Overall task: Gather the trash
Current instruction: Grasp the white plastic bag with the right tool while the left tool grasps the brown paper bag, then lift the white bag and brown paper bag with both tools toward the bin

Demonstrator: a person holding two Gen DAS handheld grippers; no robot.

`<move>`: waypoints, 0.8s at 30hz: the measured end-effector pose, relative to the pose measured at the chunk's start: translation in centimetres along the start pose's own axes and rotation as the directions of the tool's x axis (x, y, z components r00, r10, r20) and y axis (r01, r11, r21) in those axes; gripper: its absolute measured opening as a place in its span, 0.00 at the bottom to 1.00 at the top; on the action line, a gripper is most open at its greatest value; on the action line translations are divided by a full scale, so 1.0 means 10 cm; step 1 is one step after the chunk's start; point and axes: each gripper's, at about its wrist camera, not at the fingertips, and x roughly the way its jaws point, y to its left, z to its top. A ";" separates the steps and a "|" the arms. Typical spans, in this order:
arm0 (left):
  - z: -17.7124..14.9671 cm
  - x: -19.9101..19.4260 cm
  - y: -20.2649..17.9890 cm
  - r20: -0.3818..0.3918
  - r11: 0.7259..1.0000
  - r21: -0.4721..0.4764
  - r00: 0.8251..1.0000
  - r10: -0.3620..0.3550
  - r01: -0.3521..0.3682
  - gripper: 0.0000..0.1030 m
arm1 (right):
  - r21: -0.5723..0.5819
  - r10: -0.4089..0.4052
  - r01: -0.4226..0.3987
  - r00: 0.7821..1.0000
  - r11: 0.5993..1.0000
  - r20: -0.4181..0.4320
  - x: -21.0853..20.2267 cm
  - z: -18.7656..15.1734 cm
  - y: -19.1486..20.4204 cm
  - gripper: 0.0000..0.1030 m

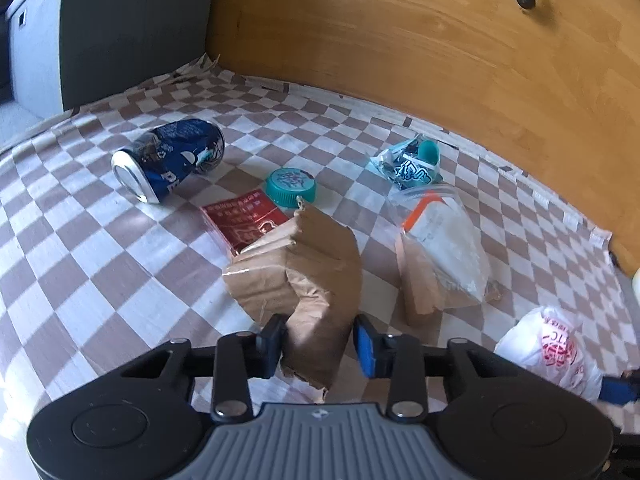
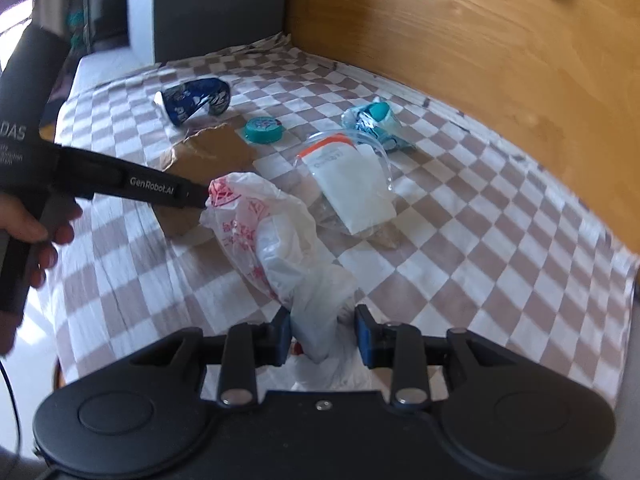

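My left gripper (image 1: 320, 342) is shut on a crumpled brown paper bag (image 1: 304, 272), which stands up from between its blue pads. My right gripper (image 2: 323, 330) is shut on a white plastic bag with red print (image 2: 272, 232), bunched up in front of it. That same plastic bag (image 1: 548, 348) shows at the lower right of the left wrist view. Loose on the checkered cloth (image 1: 100, 280) lie a crushed blue can (image 1: 168, 158), a teal cap (image 1: 291, 186), a red packet (image 1: 240, 220), a teal wrapper (image 1: 412, 164) and a clear zip bag (image 1: 440, 240).
A wooden panel (image 1: 440, 40) rises along the far side of the cloth. A dark cabinet (image 1: 132, 20) stands at the back left. In the right wrist view a hand (image 2: 36, 224) holds the left tool's black body (image 2: 132, 184) over the cloth's left side.
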 end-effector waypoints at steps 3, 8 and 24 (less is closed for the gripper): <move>-0.02 -0.06 -0.04 0.010 1.000 0.027 1.000 -0.002 0.001 0.31 | 0.057 0.009 -0.009 1.000 0.998 -0.001 -0.01 -0.02 -0.01 0.32; -0.08 -0.29 -0.10 0.030 0.997 0.080 0.999 -0.014 0.012 0.30 | 0.151 0.019 -0.020 1.000 0.988 0.006 -0.08 -0.06 -0.04 0.32; -0.31 -1.26 -0.22 0.113 0.981 0.194 0.993 -0.019 -0.003 0.29 | 0.330 -0.025 -0.008 0.995 0.944 0.095 -0.70 -0.09 0.05 0.32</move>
